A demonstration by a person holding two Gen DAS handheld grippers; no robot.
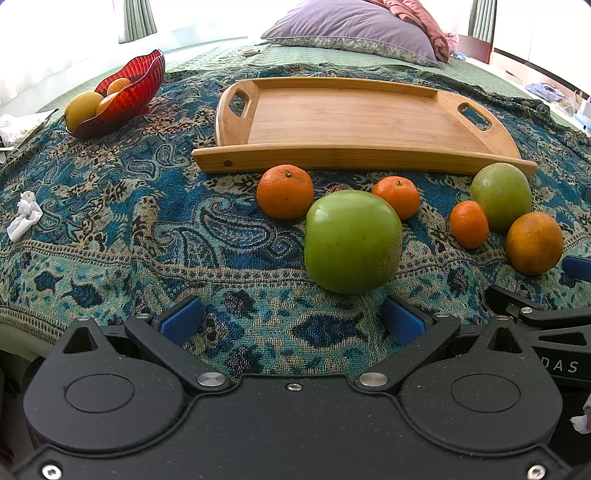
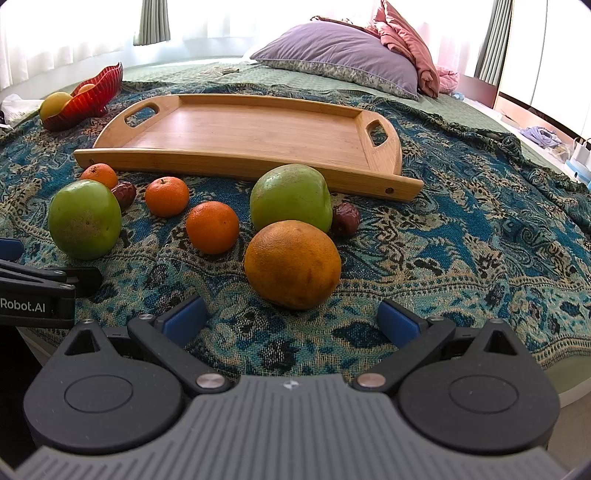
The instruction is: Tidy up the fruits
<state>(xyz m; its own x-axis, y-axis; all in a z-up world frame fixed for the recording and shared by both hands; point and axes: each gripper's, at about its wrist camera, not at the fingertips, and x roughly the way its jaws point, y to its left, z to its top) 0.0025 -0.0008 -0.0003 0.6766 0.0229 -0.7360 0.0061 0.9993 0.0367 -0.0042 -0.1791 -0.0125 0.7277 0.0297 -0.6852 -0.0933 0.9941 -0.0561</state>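
Note:
A wooden tray (image 1: 347, 118) (image 2: 243, 133) lies on the patterned blanket with nothing in it. In front of it lie two green apples (image 1: 352, 242) (image 1: 500, 195), three small tangerines (image 1: 285, 192) (image 1: 397, 196) (image 1: 469, 224), a large orange (image 1: 534, 243) (image 2: 292, 264) and two brown dates (image 2: 345, 219) (image 2: 125, 194). My left gripper (image 1: 291, 321) is open and empty, just short of the near green apple. My right gripper (image 2: 291, 319) is open and empty, just short of the large orange. The left gripper's side shows at the right wrist view's left edge (image 2: 37, 284).
A red ribbed bowl (image 1: 129, 96) (image 2: 88, 98) with yellow and orange fruit stands at the back left. A crumpled white tissue (image 1: 24, 216) lies at the left. A purple pillow (image 1: 351, 29) and pink cloth lie behind the tray. The bed edge is close at the right (image 2: 569, 373).

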